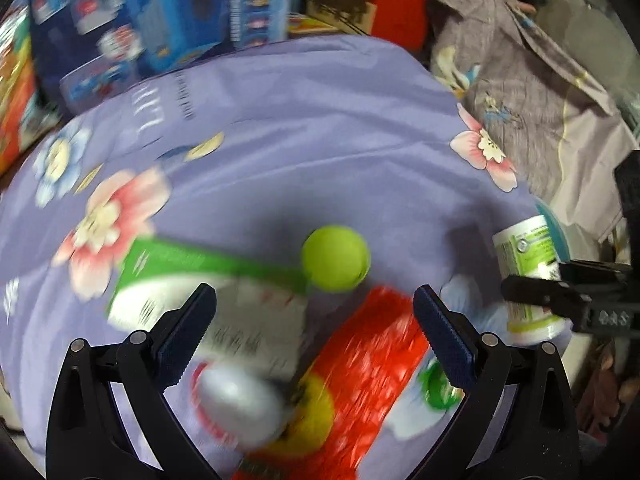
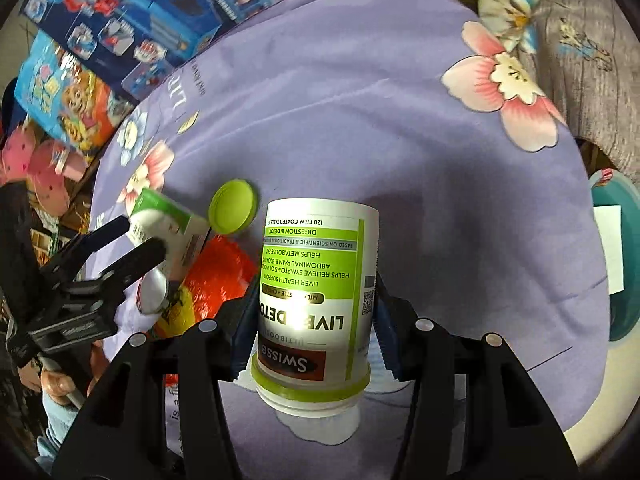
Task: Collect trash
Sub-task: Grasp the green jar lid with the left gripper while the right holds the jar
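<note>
— Clamped between the right gripper (image 2: 316,312) fingers is a white supplement bottle (image 2: 316,300), held upside down with its open threaded neck toward the camera. What does the label read?

— "SWISSE" on a red patch, "LIVER DETOX" in big letters, then "120 FILM COATED TABLETS" and "DIGESTION & DETOX" on the green panel.

— And the left gripper (image 1: 316,312)?

— Its fingers stand wide apart over the pile of trash: a green-and-white carton (image 1: 192,280), a red packet (image 1: 368,360) and something silvery and rounded, too blurred to name. A lime-green cap (image 1: 335,258) lies just beyond them on the purple floral sheet (image 1: 300,120).

— Any open room?

— Beyond the cap the sheet is bare up to its far edge. Blue toy boxes (image 2: 132,20) crowd that edge on the left, and grey printed fabric (image 1: 532,80) lies along the right. A teal container (image 2: 616,240) sits just off the sheet's right edge, near the bottle.
</note>
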Tool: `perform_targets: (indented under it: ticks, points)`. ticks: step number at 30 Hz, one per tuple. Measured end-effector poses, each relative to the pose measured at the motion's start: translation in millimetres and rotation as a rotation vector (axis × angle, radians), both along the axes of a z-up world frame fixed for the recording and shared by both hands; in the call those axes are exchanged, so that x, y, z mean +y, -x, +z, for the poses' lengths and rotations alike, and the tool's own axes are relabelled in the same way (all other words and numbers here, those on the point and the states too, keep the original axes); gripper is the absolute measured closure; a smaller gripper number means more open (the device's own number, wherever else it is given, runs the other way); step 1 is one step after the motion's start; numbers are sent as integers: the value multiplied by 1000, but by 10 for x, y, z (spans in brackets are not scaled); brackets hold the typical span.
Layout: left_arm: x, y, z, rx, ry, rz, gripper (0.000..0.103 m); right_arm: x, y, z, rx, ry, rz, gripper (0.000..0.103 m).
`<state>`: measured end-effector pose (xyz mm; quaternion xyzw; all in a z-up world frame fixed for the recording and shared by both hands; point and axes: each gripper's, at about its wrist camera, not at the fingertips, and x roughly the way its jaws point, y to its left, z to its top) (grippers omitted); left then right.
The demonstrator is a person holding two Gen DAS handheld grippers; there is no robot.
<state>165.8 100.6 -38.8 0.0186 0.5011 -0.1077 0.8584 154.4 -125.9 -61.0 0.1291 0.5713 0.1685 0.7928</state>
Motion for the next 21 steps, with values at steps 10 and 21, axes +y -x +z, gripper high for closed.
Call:
perform_targets:
  ticks: [10, 21]
  points:
    - [-414, -438, -527, 112, -129, -90, 19, -473, -168, -125, 34, -28, -94, 54]
    - [-488, -372, -504, 74, -130, -112, 47, -651, -254, -256, 55, -59, -127, 54]
